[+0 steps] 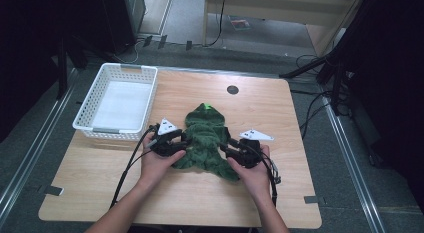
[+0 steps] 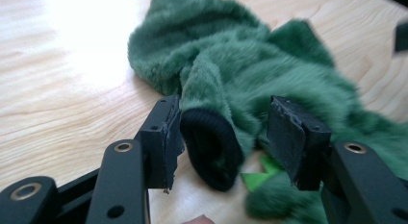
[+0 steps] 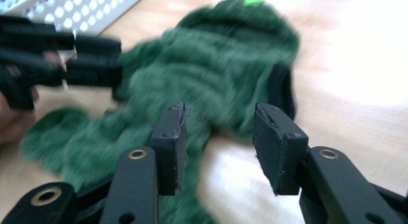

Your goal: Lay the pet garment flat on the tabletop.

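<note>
We are bracketing the green fleece garment (image 1: 206, 138) with wide-open left gripper (image 2: 223, 137) at nine o'clock and right gripper (image 3: 219, 142) at three, probably readying to pinch its cuffs.

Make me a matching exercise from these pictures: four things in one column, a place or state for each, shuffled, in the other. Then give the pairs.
Things:
1. white basket
2. green fleece garment
3. left gripper
4. dark round hole

Places or states:
A. jaws open either side of a dark ribbed cuff
B. far left corner of the table
C. far edge of the table, middle
D. spread between the two grippers

Pairs: 1-B, 2-D, 3-A, 4-C
</note>
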Action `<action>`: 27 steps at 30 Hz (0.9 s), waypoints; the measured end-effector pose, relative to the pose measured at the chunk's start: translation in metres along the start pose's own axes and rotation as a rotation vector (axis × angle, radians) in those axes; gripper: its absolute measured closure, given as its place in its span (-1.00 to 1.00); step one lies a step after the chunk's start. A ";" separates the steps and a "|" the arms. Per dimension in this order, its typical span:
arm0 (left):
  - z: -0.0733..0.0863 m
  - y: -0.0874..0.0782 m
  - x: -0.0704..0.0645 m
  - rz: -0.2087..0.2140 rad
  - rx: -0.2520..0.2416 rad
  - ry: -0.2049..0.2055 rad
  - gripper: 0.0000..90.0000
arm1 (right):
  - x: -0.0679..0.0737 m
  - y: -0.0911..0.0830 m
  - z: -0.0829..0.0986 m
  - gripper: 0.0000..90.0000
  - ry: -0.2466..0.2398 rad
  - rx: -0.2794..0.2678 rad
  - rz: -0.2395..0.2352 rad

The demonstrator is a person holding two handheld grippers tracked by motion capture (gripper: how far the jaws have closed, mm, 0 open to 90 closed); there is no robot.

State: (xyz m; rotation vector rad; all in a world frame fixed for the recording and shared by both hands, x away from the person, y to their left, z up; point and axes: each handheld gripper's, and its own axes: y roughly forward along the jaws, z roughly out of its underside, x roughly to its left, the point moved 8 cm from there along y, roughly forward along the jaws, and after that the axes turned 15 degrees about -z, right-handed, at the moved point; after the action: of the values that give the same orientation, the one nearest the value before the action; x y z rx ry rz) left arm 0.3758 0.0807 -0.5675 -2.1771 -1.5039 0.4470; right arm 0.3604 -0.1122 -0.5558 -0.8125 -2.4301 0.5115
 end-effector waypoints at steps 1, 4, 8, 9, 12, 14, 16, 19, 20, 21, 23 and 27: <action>-0.002 -0.006 -0.001 -0.005 -0.024 -0.009 0.07 | 0.002 -0.001 0.003 0.24 -0.002 0.010 0.009; -0.002 -0.018 -0.010 0.018 -0.050 0.011 0.18 | 0.005 -0.001 0.010 0.24 0.012 0.029 0.006; 0.015 -0.011 -0.033 0.044 0.037 0.117 0.34 | 0.006 0.008 0.021 0.24 0.033 0.067 0.015; 0.018 -0.009 -0.035 0.042 0.059 0.124 0.34 | 0.006 0.012 0.024 0.24 0.034 0.076 0.019; 0.026 0.000 -0.040 0.049 0.116 0.095 0.26 | 0.006 0.023 0.027 0.21 0.054 0.088 0.022; 0.028 0.003 -0.042 0.036 0.126 0.099 0.36 | 0.008 0.035 0.030 0.24 0.045 0.103 0.028; 0.028 0.004 -0.044 0.036 0.124 0.111 0.43 | 0.008 0.037 0.030 0.34 0.030 0.110 0.042; 0.027 0.002 -0.042 0.032 0.117 0.131 0.87 | 0.009 0.037 0.031 0.77 -0.023 0.127 0.083; 0.025 0.001 -0.038 0.032 0.116 0.124 0.91 | 0.009 0.034 0.029 0.82 -0.032 0.126 0.093; 0.023 -0.001 -0.034 0.026 0.108 0.106 0.93 | 0.008 0.031 0.027 0.86 -0.046 0.122 0.105; 0.018 -0.004 -0.024 0.028 0.101 0.061 0.95 | 0.006 0.020 0.021 0.89 -0.061 0.104 0.116; 0.015 -0.008 -0.012 0.022 0.108 0.037 0.96 | 0.008 0.001 0.010 0.94 -0.090 0.079 0.131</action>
State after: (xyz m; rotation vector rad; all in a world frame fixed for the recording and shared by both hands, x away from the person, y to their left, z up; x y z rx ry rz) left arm 0.3579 0.0742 -0.5758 -2.1085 -1.4048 0.4818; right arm 0.3497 -0.1085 -0.5612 -0.9375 -2.4312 0.7039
